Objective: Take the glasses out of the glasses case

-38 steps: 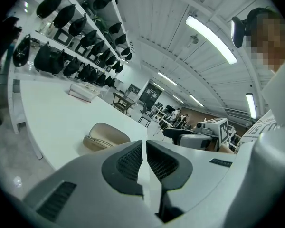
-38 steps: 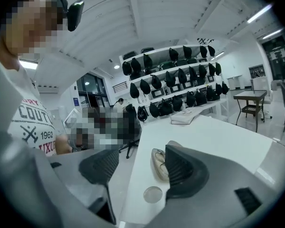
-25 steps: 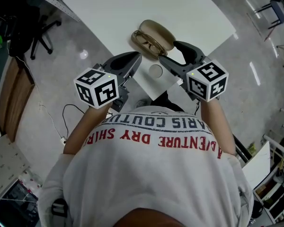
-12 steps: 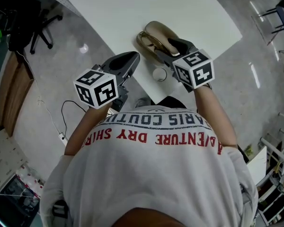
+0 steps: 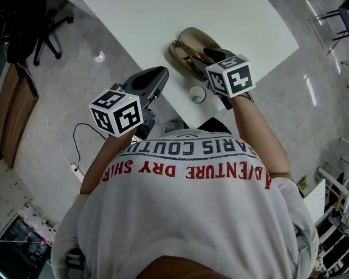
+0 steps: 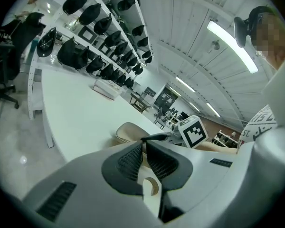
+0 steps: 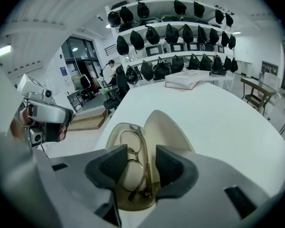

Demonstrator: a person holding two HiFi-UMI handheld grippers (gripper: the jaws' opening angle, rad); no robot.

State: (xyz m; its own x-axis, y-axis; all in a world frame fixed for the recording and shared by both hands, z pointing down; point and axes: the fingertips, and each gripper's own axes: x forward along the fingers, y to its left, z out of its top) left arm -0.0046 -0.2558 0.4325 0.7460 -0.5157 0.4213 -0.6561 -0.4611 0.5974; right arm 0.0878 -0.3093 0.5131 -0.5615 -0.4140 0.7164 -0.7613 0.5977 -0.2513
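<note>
A tan glasses case [image 5: 193, 40] lies open near the white table's [image 5: 163, 10] near edge, its lid [image 7: 167, 127] tipped back. Thin metal-framed glasses [image 7: 135, 161] rest in its lower shell. My right gripper [image 7: 141, 167] points down into the case with one pad on each side of the glasses. Its jaws are closing and the pads do not press on the frame. In the head view the right gripper [image 5: 208, 58] covers the case's near end. My left gripper [image 5: 159, 74] hovers off the table's edge, left of the case, with its pads [image 6: 132, 161] together and nothing between them.
A small white round object [image 5: 196, 94] sits on the table's near edge between the grippers. Beyond the table stand shelves of black bags [image 7: 180, 32] and a flat white box [image 7: 185, 81]. An office chair [image 5: 43, 36] and a floor cable [image 5: 75, 138] are at the left.
My right gripper has dropped and swung left from beside the case to over it, with its jaws narrowing. The left gripper has sunk slightly.
</note>
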